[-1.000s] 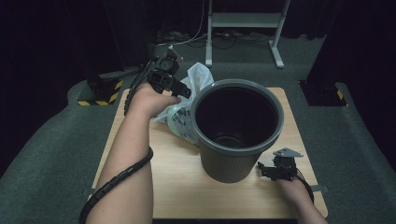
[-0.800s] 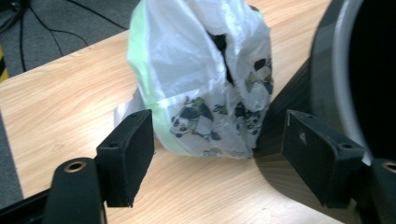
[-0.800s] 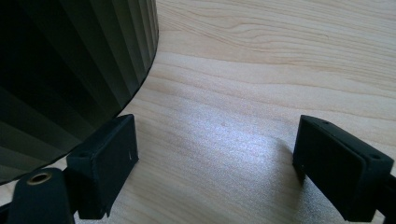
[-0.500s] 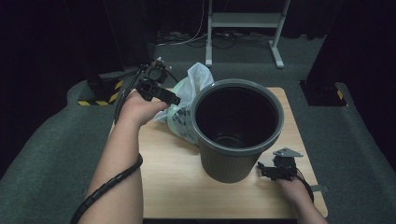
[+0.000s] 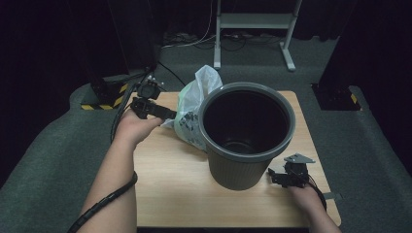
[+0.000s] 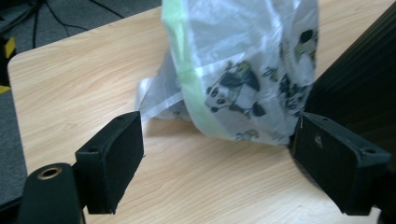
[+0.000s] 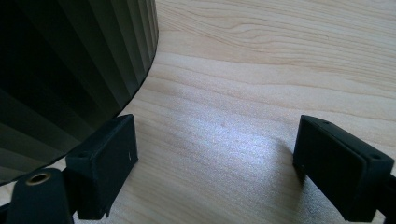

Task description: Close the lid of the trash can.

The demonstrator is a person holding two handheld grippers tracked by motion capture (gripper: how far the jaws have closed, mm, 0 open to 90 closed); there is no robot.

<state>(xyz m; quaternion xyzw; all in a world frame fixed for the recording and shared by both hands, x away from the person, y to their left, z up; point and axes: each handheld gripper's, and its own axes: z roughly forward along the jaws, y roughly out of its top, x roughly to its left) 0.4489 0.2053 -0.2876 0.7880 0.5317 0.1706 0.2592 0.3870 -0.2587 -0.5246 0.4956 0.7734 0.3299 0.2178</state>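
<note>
Bag, translucent plastic, green-striped, panda-printed (image 6: 243,79), slumped on wooden worktop (image 5: 180,189) against ribbed grey plastic bin (image 5: 243,160), presumably for lining. Left gripper (image 6: 219,154) jaws just widened, released, straddling bag. Right gripper (image 7: 215,163) parted beside bin.

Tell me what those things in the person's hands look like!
Each hand holds a black gripper with two chunky, blocky black jaws. The left gripper has a round camera on top and a black cable spiralling along the bare forearm. The right gripper carries a grey three-cornered plate on top, with thin wires behind it. No sleeves show on the forearms.
</note>
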